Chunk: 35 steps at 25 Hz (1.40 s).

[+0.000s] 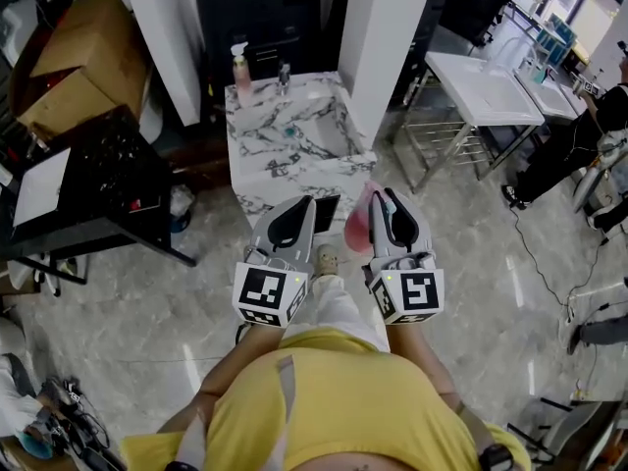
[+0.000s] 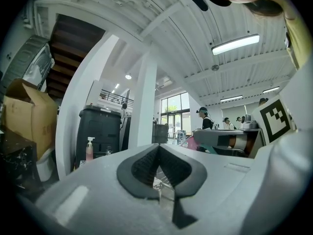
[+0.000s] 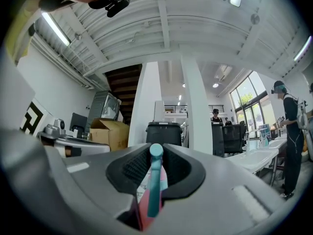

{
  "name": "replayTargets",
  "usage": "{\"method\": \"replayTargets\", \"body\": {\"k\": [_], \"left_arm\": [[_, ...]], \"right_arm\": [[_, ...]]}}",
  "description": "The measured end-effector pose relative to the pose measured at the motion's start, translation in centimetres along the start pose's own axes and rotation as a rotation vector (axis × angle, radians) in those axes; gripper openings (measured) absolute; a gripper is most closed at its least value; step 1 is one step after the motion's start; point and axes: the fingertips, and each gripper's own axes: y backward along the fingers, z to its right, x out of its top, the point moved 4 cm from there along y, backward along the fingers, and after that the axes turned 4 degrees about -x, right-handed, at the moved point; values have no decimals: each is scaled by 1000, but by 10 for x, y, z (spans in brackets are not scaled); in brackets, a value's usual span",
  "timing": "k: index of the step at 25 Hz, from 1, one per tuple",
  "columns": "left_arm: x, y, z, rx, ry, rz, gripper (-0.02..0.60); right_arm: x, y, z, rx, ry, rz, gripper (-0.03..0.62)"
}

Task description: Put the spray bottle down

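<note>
While in right tool (image 3: 155, 154), spray bottle (image 3: 154, 186)

the counter (image 1: 251, 135) looks like veined marble, the floor (image 1: 481, 302) glossy stone, the spray bottle (image 1: 358, 227) translucent plastic.

Grey marble floor (image 1: 118, 302), white pillars (image 1: 392, 37)
</note>
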Motion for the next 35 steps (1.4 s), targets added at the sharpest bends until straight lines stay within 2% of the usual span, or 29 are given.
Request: {"method": "replayTargets", "body": {"k": [8, 23, 35], "left_arm": [[-11, -79, -50, 33, 23, -21, 0], [-4, -247, -154, 133, 37, -14, 0], [-19, -330, -218, 194, 36, -18, 0]], "right_arm": [[-23, -90, 37, 22, 0, -21, 64], [-44, -294, 106, 154, 48, -44, 64], [-76, -399, 135, 219, 21, -53, 64]]}}
